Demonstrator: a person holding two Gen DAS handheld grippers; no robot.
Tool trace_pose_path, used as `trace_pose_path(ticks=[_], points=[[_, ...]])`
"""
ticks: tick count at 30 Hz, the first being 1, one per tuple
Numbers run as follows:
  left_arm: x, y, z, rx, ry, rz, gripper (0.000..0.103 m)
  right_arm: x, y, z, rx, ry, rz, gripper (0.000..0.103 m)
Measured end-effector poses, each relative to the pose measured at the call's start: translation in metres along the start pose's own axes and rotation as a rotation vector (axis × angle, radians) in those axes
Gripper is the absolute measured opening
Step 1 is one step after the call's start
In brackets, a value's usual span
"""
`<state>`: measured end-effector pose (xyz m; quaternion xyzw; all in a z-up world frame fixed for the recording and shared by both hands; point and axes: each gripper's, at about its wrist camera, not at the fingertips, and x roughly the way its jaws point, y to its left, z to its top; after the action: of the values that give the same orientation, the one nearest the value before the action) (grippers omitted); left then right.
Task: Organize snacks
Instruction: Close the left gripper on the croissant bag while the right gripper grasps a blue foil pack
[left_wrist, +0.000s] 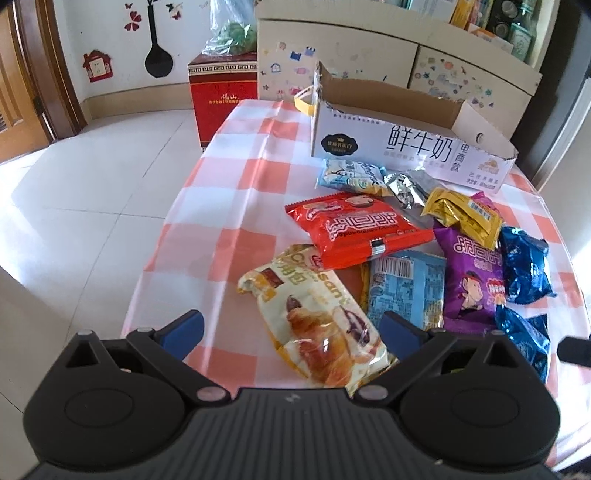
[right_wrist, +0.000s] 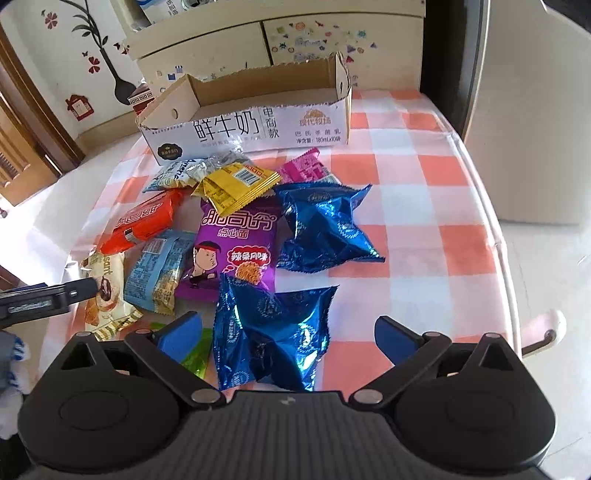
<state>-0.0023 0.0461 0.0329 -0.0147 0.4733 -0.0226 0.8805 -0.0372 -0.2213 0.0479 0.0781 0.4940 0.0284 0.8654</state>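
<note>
Round table (left_wrist: 229, 155) under an orange-and-white checked cloth; pale tiled floor, stickered cabinets behind.

Left gripper (left_wrist: 291, 332): jaws spread wide, holding nothing. Croissant packet (left_wrist: 317, 325) lies between the blue fingers, its near end running under the gripper body. Just beyond: light-blue packet (left_wrist: 406, 288), with the red packet (left_wrist: 354, 225) overlapping its far edge. To the right, purple packet (left_wrist: 472, 273); yellow sachet (left_wrist: 465, 214) past it.

Right gripper (right_wrist: 288, 332): jaws also spread wide, empty. A crumpled blue foil bag (right_wrist: 269, 332) sits between its fingers; a green wrapper (right_wrist: 197, 354) shows by the left finger. Second blue foil bag (right_wrist: 325, 229) lies farther ahead. Pink packet (right_wrist: 306, 166) beyond that, clear only in this view.

Farthest: open white milk carton box (right_wrist: 251, 129), cardboard interior visible, no snacks seen inside. Snacks between grippers and box.

Left view only: red gift box (left_wrist: 221, 92) on the floor, plastic bag on top.
</note>
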Motion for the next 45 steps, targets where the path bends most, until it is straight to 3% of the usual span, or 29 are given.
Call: trace_pose_path(ticks=[6,16,21,24,29,39,42,44,45], points=[[0.019,-0.009,0.006,-0.017,0.001,0.021,0.1,0.005,-0.002,0.0,0.06,0.025,0.037,0.101],[0.043,-0.002,0.004,-0.07,0.037,0.048,0.101,0.024,0.006,-0.002,0.056,0.09,0.012,0.1],[0.052,-0.004,-0.008,-0.008,0.074,0.112,0.1,0.037,0.011,-0.004,0.061,0.128,-0.005,0.1],[0.054,0.0,-0.012,-0.013,0.077,0.105,0.102,0.043,0.016,-0.007,0.043,0.142,-0.022,0.1],[0.055,0.008,-0.014,-0.039,0.096,0.08,0.103,0.051,0.02,-0.01,0.028,0.162,-0.037,0.096],[0.052,0.008,-0.018,0.005,0.077,0.069,0.103,0.06,0.023,-0.014,-0.007,0.149,-0.075,0.08],[0.048,0.006,-0.019,0.031,0.062,0.053,0.092,0.059,0.027,-0.017,-0.048,0.137,-0.071,0.075],[0.042,0.003,-0.019,0.065,0.042,0.069,0.081,0.058,0.03,-0.018,-0.07,0.132,-0.067,0.075],[0.04,0.001,-0.019,0.08,0.035,0.07,0.069,0.057,0.031,-0.018,-0.079,0.129,-0.062,0.073]])
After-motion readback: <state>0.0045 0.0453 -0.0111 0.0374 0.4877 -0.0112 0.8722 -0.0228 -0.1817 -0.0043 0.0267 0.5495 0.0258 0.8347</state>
